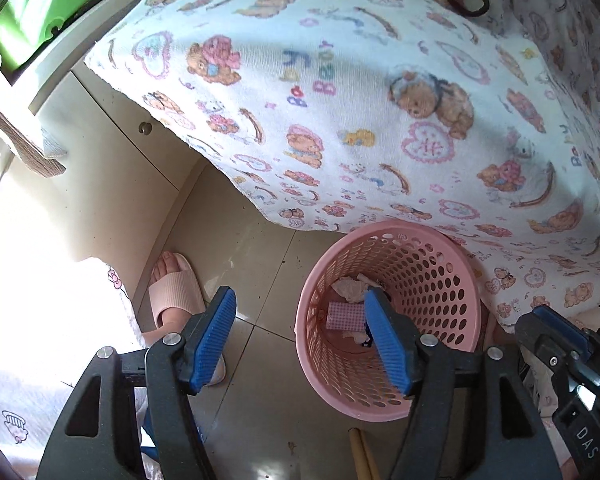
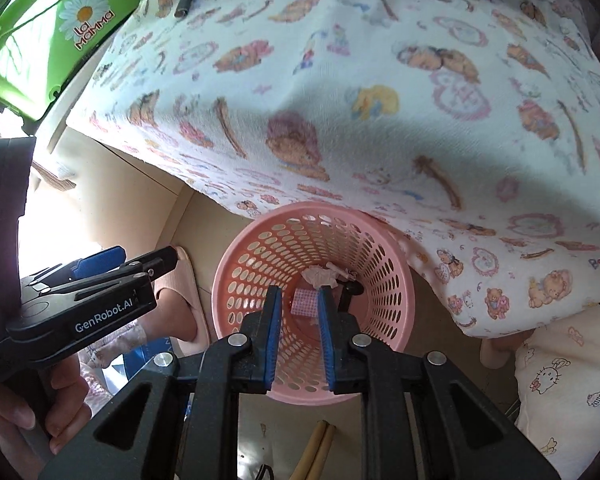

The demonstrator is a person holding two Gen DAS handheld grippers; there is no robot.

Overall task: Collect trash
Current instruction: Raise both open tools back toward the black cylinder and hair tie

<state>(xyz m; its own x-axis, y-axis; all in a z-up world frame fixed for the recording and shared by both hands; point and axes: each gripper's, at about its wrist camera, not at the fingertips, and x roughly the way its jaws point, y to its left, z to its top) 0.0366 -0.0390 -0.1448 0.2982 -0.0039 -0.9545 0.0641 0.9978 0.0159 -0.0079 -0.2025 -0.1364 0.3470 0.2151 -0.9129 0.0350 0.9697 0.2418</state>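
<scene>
My left gripper (image 1: 304, 336) points steeply down, its two blue-padded fingers (image 1: 216, 332) spread wide with nothing gripped between them. My right gripper (image 2: 298, 336) also tips steeply down; its fingers (image 2: 274, 336) stand a narrow gap apart, pads parallel and pressing on nothing. In the right wrist view the left gripper sits at 9 o'clock, and the hand (image 2: 56, 412) wrapped round its handle shows at 8 o'clock. In the left wrist view the right gripper's black body edges in at 4 o'clock. A slippered foot (image 1: 172, 292) stands at 8 o'clock.

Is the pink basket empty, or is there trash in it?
Not empty: the pink basket holds crumpled white paper and a pink checked piece at its bottom.
</scene>
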